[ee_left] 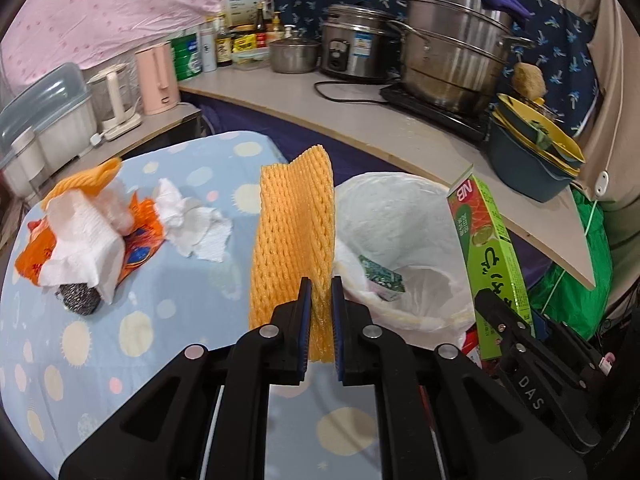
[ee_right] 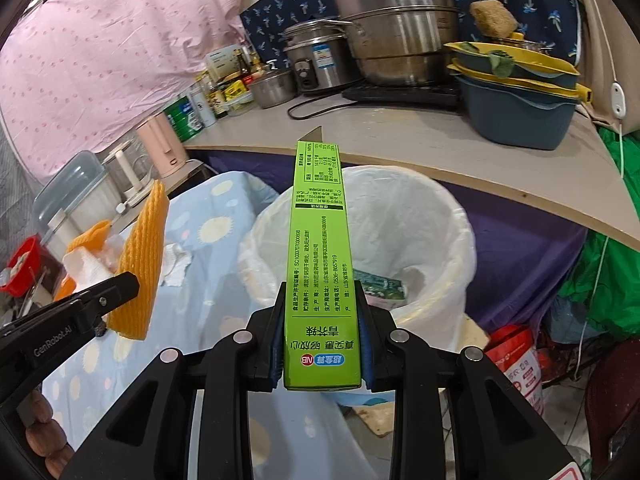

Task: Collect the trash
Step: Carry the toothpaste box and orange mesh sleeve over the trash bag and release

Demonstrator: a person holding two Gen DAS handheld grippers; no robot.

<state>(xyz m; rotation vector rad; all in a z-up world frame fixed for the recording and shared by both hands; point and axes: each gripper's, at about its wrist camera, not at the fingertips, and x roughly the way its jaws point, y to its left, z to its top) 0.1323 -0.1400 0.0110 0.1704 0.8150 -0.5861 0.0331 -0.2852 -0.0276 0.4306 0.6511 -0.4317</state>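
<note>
A: What do the grippers hold?

B: The left gripper (ee_left: 320, 300) is clamped on an orange foam net (ee_left: 294, 232), upright over the table (ee_left: 168, 280); the right gripper (ee_right: 322, 344) pinches a green box (ee_right: 320, 264) above the lined bin (ee_right: 452, 216).

A: Any writing?

B: "NB" on the box, Chinese print, "0536-8657919"; "GenRobot.AI" on the left gripper, "DAS" on the right.

A: Other trash?

B: Tissue (ee_left: 196, 228) and an orange wrapper (ee_left: 140, 248) on the table; a green packet (ee_left: 380, 276) in the bin.
</note>
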